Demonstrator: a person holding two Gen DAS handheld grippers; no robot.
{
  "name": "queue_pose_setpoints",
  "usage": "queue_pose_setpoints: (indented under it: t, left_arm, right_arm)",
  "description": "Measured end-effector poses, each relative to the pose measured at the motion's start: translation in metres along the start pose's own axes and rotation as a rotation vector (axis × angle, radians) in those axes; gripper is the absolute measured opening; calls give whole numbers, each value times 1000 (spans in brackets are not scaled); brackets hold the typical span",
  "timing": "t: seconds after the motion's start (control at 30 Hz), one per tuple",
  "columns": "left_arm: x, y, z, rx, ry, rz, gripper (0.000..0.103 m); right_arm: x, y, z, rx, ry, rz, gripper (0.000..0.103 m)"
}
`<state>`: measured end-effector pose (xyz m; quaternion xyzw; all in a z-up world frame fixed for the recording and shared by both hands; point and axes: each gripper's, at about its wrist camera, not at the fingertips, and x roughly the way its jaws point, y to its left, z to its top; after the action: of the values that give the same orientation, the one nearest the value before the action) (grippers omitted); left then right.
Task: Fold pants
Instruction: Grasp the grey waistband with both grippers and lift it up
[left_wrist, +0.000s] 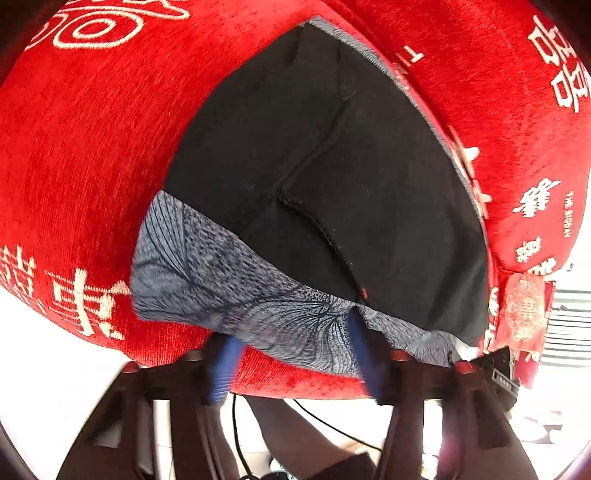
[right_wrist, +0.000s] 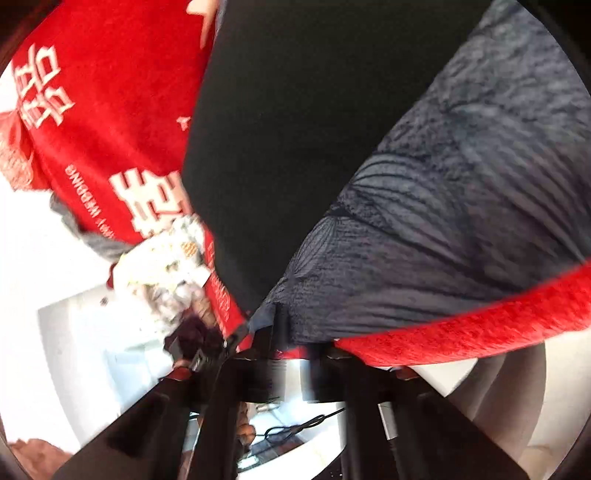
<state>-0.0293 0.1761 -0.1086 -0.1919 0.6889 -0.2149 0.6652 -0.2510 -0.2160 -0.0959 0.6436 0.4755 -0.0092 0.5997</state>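
On the red cloth (left_wrist: 92, 155) with white lettering that covers the desk lie the pants (left_wrist: 332, 155), black with a grey leaf-patterned band (left_wrist: 236, 280) along the near edge, close to the desk's front. They are spread fairly flat, with a stitched seam running across the black part.

From the left wrist view, the left gripper (left_wrist: 295, 354) has its blue fingers (left_wrist: 221, 369) set either side of the grey band's edge, one at the cloth just off the band's corner and the other against the fabric further along; its jaws are partly closed around a bunched stretch of that edge (blur makes it hard to say how firmly they press). From the right wrist view, the right gripper (right_wrist: 280, 332) sits at the other near corner of the band, and its jaws are closed tight on a pinch of the grey fabric there.

My reading is that this is the grasping step before a fold: both near corners are being taken. The next move likely calls for lifting both corners together, keeping the edge taut between them, and carrying it over the black part toward the far edge, then laying it down squarely.
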Motion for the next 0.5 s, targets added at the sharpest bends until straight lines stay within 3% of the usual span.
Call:
queue_pose_setpoints:
  t: [0.07, 0.2, 0.33, 0.43, 0.5]
  left_arm:
    - [-12, -5, 6, 6, -6, -17, 39]
    - [-39, -28, 17, 44, -45, -38, 39]
    - [-67, -68, 48, 83, -150, -47, 39]
    - [-78, -102, 90, 127, -251, -32, 40]
    - [-71, -124, 123, 153, -315, 38, 52]
  right_arm:
    - [-4, 20, 4, -54, -7, -17, 6]
    - [-16, 58, 21, -129, -19, -2, 6]
    - [-29, 113, 50, -240, -5, 16, 6]
    - [-27, 153, 88, -302, 22, 24, 6]
    - [-16, 174, 112, -327, 41, 12, 6]
